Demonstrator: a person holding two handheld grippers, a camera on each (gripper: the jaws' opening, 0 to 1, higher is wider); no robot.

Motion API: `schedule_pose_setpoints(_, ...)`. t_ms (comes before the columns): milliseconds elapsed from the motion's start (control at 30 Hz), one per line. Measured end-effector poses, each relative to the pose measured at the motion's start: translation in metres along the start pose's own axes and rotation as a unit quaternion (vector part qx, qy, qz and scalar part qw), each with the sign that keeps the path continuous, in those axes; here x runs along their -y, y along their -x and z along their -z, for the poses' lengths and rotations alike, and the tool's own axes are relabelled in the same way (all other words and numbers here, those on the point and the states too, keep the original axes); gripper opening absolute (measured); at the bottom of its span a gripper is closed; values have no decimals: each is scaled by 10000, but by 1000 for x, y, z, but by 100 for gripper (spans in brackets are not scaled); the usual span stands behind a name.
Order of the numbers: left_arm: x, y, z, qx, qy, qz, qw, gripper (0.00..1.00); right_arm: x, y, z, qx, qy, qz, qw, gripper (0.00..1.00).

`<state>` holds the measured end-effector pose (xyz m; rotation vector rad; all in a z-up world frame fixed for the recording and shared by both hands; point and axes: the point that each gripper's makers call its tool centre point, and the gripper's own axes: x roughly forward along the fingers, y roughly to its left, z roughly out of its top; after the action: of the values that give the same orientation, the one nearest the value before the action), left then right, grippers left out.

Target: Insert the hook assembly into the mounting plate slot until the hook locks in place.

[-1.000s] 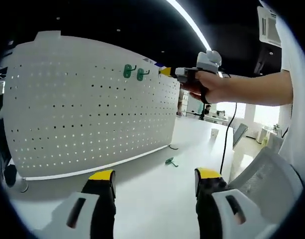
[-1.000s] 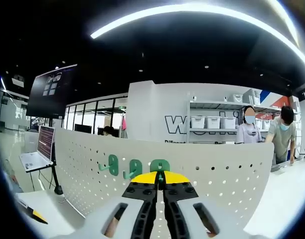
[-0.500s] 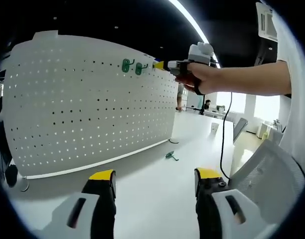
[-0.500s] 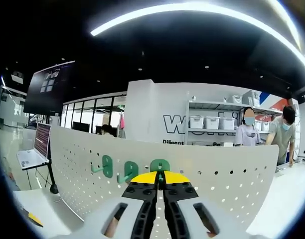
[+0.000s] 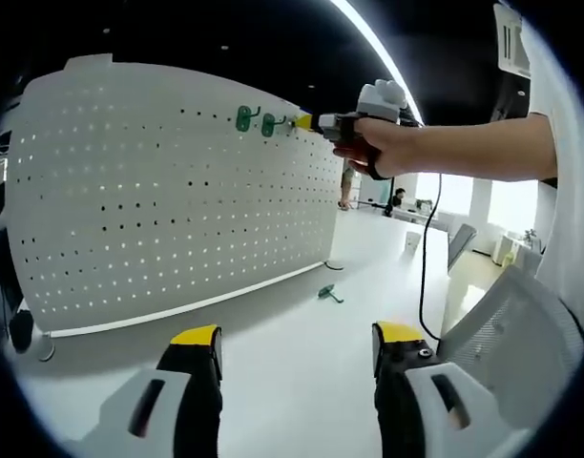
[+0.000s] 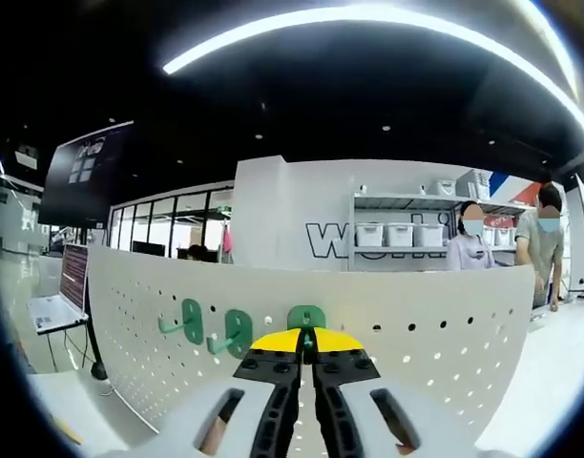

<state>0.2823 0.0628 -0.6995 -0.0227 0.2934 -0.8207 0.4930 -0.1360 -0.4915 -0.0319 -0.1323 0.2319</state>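
A white perforated mounting plate (image 5: pixel 158 191) stands upright on the white table (image 5: pixel 292 382). Two green hooks (image 5: pixel 244 118) (image 5: pixel 269 124) hang near its top edge. A person's hand holds my right gripper (image 5: pixel 304 121) with its yellow tip against the plate, just right of those hooks. In the right gripper view the right gripper (image 6: pixel 306 339) is shut on a third green hook (image 6: pixel 306 316), pressed to the plate (image 6: pixel 426 334) beside the two mounted hooks (image 6: pixel 191 321) (image 6: pixel 237 330). A loose green hook (image 5: pixel 326 293) lies on the table. My left gripper (image 5: pixel 298 336) is open low over the table.
A black cable (image 5: pixel 429 248) hangs from the right gripper's hand. A grey chair (image 5: pixel 521 334) stands at the right. A laptop (image 6: pixel 53 307) sits left of the plate. Two people (image 6: pixel 469 250) stand by shelves behind it.
The right gripper with its hook has moved a little left and up, ending closer to the two mounted hooks. The left gripper stays open and still.
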Motion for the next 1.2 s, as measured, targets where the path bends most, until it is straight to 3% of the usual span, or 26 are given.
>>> schedule_pose_setpoints(600, -5, 1, 6, -107, 21, -85, 9999, 65, -4, -6, 11, -3, -15, 70, 10000, 1)
schedule_pose_setpoints(1200, -6, 1, 7, -138, 52, -93, 9998, 64, -4, -7, 11, 170, -12, 422, 9990, 2)
